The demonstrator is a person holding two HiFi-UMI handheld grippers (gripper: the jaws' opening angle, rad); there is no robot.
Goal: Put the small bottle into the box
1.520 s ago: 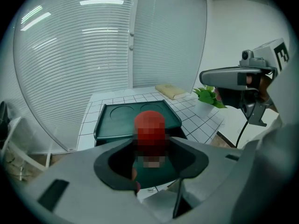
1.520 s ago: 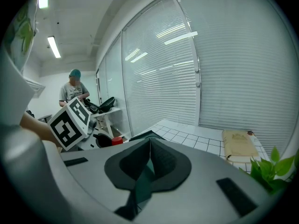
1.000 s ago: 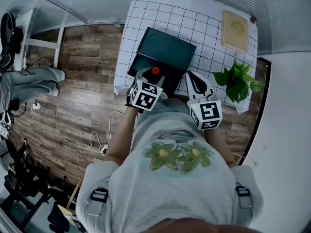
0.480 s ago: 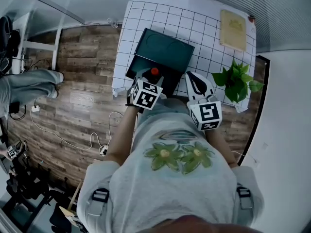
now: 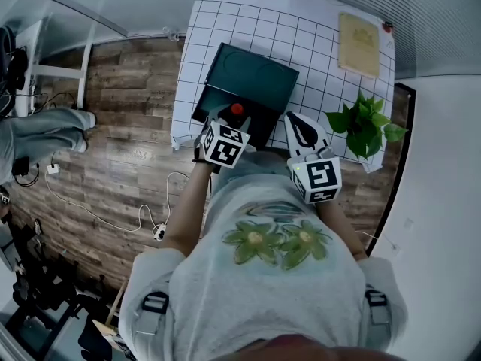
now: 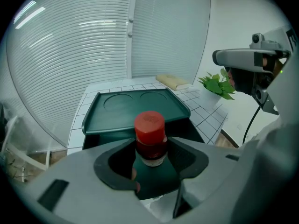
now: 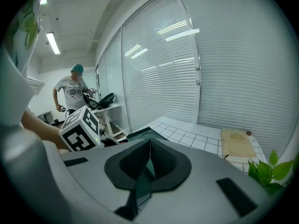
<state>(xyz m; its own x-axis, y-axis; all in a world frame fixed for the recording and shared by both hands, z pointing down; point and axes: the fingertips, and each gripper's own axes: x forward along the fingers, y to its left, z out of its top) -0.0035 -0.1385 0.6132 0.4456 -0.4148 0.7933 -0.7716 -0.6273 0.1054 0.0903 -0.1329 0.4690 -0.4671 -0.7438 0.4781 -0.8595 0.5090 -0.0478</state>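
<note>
The left tool (image 6: 150,158) clamps the small bottle (image 6: 150,129) over the open box (image 6: 135,107); the right tool (image 7: 149,160) has its jaws pressed together, holding nothing.

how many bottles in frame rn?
1: the red-capped small bottle, clamped in the left gripper, by the open dark green box. More may be hidden inside the box.

table (image 5: 218,28) (white grid) | green box (image 5: 252,77) | plant (image 5: 366,126) | tan pad (image 5: 358,45)
</note>
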